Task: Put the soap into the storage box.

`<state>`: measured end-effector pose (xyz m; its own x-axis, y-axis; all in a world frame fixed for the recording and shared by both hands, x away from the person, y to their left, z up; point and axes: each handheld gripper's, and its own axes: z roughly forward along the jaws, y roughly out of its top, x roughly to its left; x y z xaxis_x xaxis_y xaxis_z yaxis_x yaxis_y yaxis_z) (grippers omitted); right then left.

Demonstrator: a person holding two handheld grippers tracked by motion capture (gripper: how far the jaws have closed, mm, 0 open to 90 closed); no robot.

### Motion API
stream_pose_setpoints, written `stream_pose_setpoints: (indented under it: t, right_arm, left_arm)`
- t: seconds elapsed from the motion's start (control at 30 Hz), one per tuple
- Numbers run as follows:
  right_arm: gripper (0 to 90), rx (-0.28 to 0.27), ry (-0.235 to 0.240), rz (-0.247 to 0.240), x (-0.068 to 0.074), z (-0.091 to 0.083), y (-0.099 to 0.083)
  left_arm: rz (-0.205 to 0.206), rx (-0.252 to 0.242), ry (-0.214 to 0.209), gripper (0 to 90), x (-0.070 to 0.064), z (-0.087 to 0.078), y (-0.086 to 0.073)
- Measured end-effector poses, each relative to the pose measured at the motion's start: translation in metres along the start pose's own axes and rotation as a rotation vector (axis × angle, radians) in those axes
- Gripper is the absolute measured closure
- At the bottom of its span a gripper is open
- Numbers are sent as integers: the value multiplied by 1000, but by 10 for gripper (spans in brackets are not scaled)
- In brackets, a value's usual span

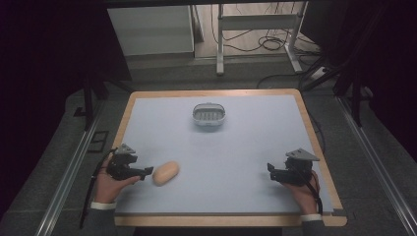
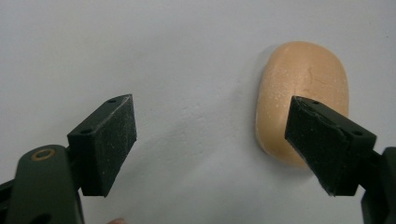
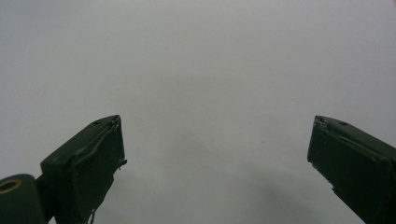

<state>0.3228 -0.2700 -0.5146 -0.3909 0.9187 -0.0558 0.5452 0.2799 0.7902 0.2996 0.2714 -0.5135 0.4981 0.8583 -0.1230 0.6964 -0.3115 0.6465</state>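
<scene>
Table, two grippers, dish, soap.
Left gripper: jaws wide apart, tan soap lying just beyond the right-hand jaw tip. Right gripper: jaws apart over bare tabletop. Grey dish well beyond both.

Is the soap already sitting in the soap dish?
No, the soap lies on the bare table beside the left gripper, well apart from the soap dish at the far side.

I see my right tongs with both black jaws spread wide, one at lower left, one at lower right of the frame. Between them is pale grey worktop.
</scene>
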Motion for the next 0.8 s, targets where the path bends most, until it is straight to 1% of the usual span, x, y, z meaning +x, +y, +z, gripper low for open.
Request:
stream_pose_setpoints:
  t: [0.17,0.27,0.4,0.57,0.8]
  right_arm:
    - [40,-25,-4,11,-4,-6,1]
    - [46,-32,0,5,-4,-9,-1]
    - [46,-45,-5,2,-4,-13,-2]
    - [50,-64,9,15,-4,-18,-4]
    - [50,-54,22,16,-8,-15,-7]
  left_arm:
    - [-6,11,1,169,4,3,-2]
    - [-6,12,-3,169,5,2,-1]
    - [-3,9,-6,167,5,1,0]
    - [1,11,-3,167,4,3,2]
    - [-3,27,19,166,4,3,-1]
